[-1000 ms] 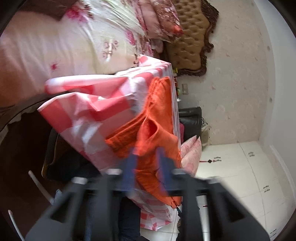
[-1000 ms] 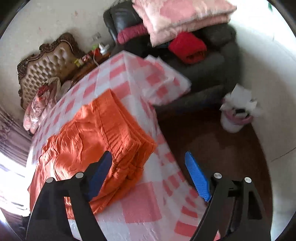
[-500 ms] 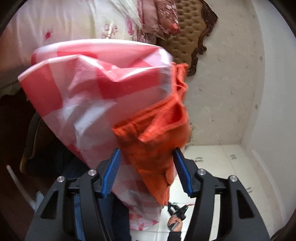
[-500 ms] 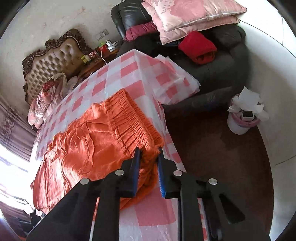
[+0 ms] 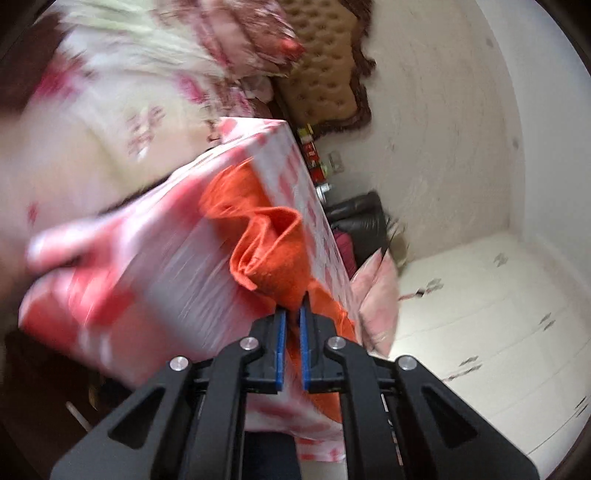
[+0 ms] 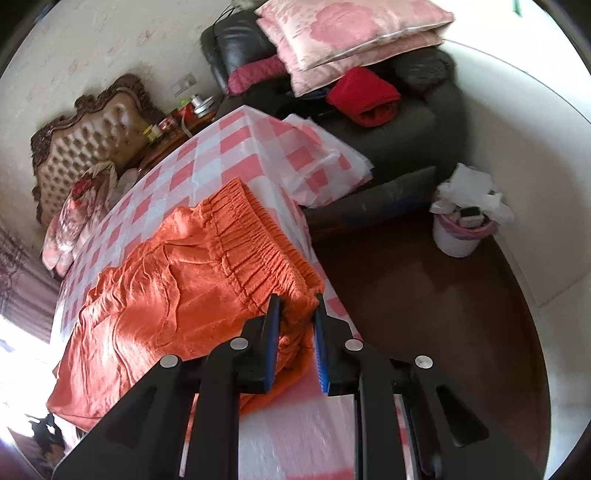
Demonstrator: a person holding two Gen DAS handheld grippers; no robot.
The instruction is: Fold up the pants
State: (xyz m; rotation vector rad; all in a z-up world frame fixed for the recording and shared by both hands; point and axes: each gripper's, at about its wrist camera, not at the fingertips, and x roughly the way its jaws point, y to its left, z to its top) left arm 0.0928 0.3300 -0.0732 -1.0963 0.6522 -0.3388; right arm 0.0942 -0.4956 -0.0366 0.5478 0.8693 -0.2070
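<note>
Desk: a desk under a pink-and-white checked plastic cloth [image 6: 236, 147] fills the middle of the right wrist view; a loose fold of the cloth hangs off its corner at 1 o'clock.
Pants: the wrinkled orange pants with a gathered elastic waistband [image 6: 177, 288] lie on the cloth, waistband toward 3 o'clock, legs running toward 8 o'clock.
Right claw: the right claw [image 6: 297, 325] is narrowed onto the waistband corner at the desk edge, blue pads pressing the cloth of the pants.
Left claw: in the blurred left wrist view the left claw [image 5: 291, 314] is pinched nearly closed on a bunched fold of the orange pants [image 5: 273, 254], lifted off the cloth.
Room, 10 o'clock: a tufted tan headboard with a dark carved frame [image 6: 88, 136] stands against the pale wall, floral bedding below it.
Room, 12 to 1 o'clock: a black leather armchair [image 6: 424, 110] carries two pink floral cushions [image 6: 351, 33] and a folded red garment [image 6: 364, 96].
Room, 3 o'clock: a white bin stuffed with white paper [image 6: 461, 229] stands on the dark brown floor [image 6: 424, 314].
Writing: small items on the side table by the headboard are too small to read.
</note>
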